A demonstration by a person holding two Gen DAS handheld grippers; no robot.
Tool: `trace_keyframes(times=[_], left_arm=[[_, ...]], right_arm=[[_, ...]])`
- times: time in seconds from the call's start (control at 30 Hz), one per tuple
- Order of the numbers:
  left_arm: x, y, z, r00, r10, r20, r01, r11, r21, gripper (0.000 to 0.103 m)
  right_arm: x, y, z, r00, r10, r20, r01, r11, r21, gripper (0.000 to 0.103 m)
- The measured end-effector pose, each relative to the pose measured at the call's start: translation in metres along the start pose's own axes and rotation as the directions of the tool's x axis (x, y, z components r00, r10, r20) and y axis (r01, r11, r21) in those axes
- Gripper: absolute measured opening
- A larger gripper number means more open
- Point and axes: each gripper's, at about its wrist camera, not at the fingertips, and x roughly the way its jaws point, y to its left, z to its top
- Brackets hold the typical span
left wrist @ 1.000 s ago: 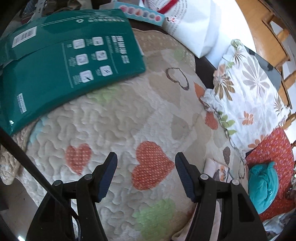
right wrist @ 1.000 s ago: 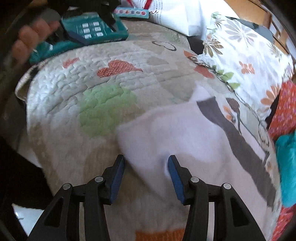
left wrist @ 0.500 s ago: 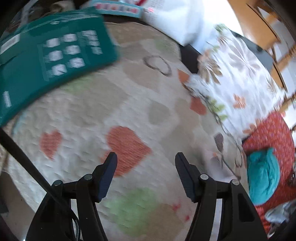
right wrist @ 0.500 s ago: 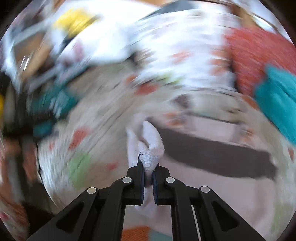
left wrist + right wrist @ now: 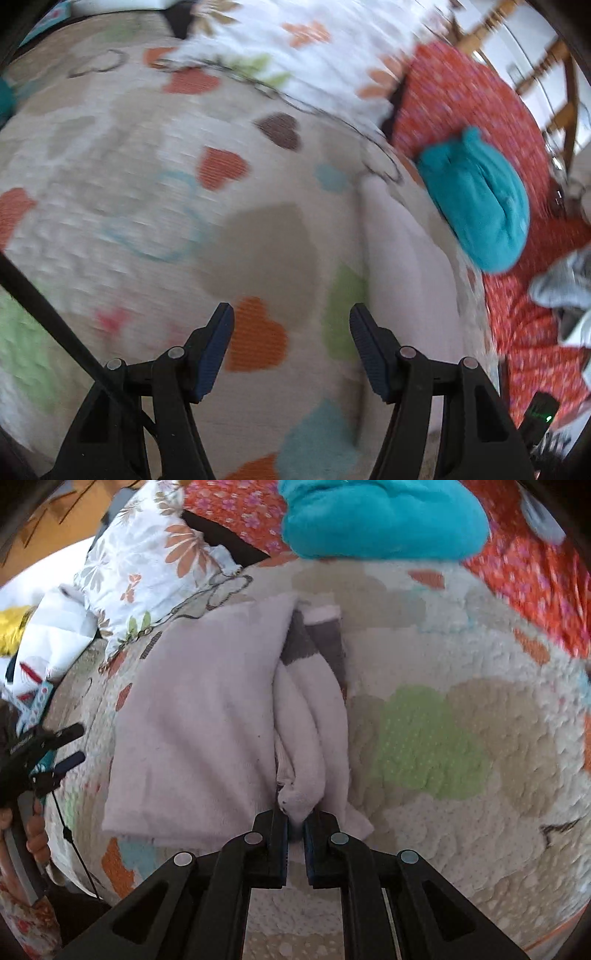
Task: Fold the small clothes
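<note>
A pale pink garment with a dark grey band lies on the heart-patterned quilt. My right gripper is shut on a bunched fold of that cloth, lifted into a ridge along its right side. In the left wrist view the same pink garment lies to the right of my left gripper, which hovers open over the quilt with nothing between its fingers. My left gripper also shows at the left edge of the right wrist view, held by a hand.
A teal bundle of cloth rests on a red floral fabric beyond the quilt. A white floral pillowcase lies at the back. Wooden chairs stand past the red fabric.
My right gripper closed on the pink garment's edge and pulled it over while rolling. The left gripper swept right across the quilt, leaving the green package behind, still open.
</note>
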Motion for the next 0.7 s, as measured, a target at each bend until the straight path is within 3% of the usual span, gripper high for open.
trace_keyframes(times=[0.17,0.33,0.43,0.53,0.67,0.7], left_arm=[[0.021,-0.032,-0.007,0.998,-0.053,-0.043,0.056,0.996,0.072,0.064],[0.037,-0.048,-0.015,0.991,-0.075,-0.108,0.088,0.989,0.121,0.064],[0.035,-0.052,-0.014,0.993,-0.066,-0.093,0.079,0.987,0.139,0.064],[0.035,-0.045,-0.011,0.994,-0.065,-0.083,0.074,0.990,0.116,0.064],[0.036,-0.038,-0.005,0.994,-0.073,-0.077,0.079,0.994,0.075,0.064],[0.036,-0.038,-0.005,0.995,-0.076,-0.072,0.081,0.994,0.073,0.064]], right_arm=[[-0.010,-0.007,0.004,1.000,-0.010,0.004,0.011,1.000,-0.021,0.009],[-0.037,-0.018,0.013,0.996,0.015,0.090,-0.018,0.999,0.034,0.029],[-0.041,-0.015,0.038,0.989,0.016,0.144,-0.020,1.000,0.023,0.034],[-0.011,-0.007,0.066,0.990,0.091,0.104,-0.092,0.996,0.001,0.035],[0.052,-0.001,0.083,0.983,0.176,-0.042,-0.175,0.984,0.026,0.036],[0.059,-0.001,0.083,0.976,0.210,-0.062,-0.208,0.977,0.035,0.021]])
